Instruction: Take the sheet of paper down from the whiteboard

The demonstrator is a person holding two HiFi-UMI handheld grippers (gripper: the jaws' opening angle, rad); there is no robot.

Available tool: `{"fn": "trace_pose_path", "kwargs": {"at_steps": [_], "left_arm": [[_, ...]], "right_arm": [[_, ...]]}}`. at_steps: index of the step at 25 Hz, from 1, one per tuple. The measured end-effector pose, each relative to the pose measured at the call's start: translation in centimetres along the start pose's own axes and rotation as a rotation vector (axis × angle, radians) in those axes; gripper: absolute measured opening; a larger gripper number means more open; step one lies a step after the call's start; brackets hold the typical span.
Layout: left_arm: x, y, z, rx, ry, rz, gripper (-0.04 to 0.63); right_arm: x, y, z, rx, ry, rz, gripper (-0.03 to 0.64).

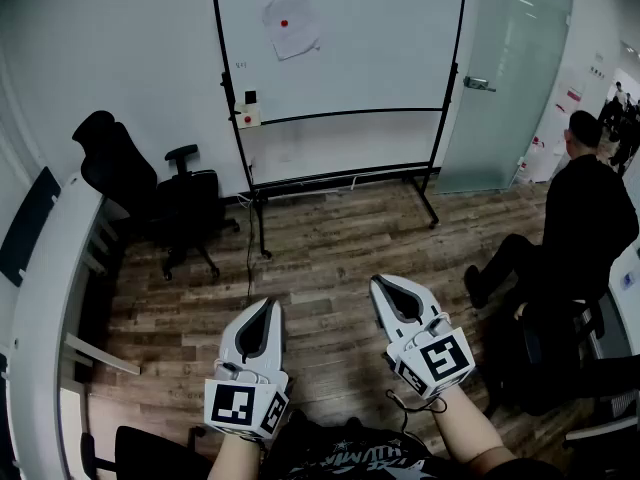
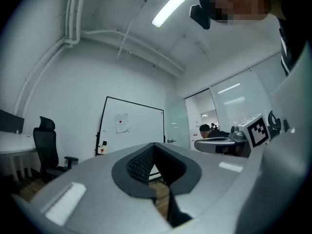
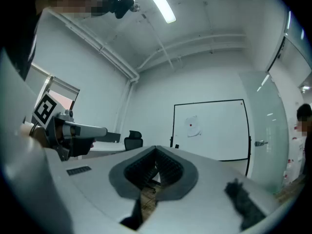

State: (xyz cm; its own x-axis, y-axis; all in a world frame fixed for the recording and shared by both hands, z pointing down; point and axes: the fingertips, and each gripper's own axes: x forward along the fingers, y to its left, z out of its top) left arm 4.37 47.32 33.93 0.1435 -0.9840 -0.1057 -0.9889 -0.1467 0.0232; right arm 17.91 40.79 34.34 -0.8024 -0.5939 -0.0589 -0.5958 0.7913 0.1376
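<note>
L gripper (image 1: pixel 267 306) is held low out front, nose about level, aimed at the far wall; jaws shut tight, nothing in them; sheet of paper (image 1: pixel 298 36) w/ a red dot (image 1: pixel 284 23) is stuck high on the whiteboard (image 1: pixel 380 58), well apart from both tools; R gripper (image 1: pixel 380 286) sits near the L one, a bit further fwd, nose leaning left; jaws shut too, empty.

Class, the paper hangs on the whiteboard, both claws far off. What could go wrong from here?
The sheet of paper seems held by one red magnet; a hard pull may tear it. The left claw and right claw are shut; unopened, they would only push the sheet.
</note>
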Motion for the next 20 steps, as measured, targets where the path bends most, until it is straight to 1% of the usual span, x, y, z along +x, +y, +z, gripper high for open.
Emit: {"fn": "trace_pose_path", "kwargs": {"at_steps": [4, 7, 15, 20], "left_arm": [[0.4, 0.5, 0.0, 0.005, 0.002, -0.011, 0.008], [0.7, 0.3, 0.0, 0.008, 0.002, -0.005, 0.008], [1.2, -1.6, -0.9, -0.001, 0.012, -0.003, 0.008], [1.0, -2.7, -1.4, -0.001, 0.012, 0.024, 0.008]], "right_arm": [[0.6, 0.1, 0.2, -0.003, 0.001, -0.002, 0.015], [0.4, -0.2, 0.1, -0.003, 0.004, -0.001, 0.015], [-1.3, -1.0, -1.4, 0.012, 0.031, 0.016, 0.015], [-3.0, -2.5, -2.5, 0.052, 0.02, 0.011, 0.015]]}}
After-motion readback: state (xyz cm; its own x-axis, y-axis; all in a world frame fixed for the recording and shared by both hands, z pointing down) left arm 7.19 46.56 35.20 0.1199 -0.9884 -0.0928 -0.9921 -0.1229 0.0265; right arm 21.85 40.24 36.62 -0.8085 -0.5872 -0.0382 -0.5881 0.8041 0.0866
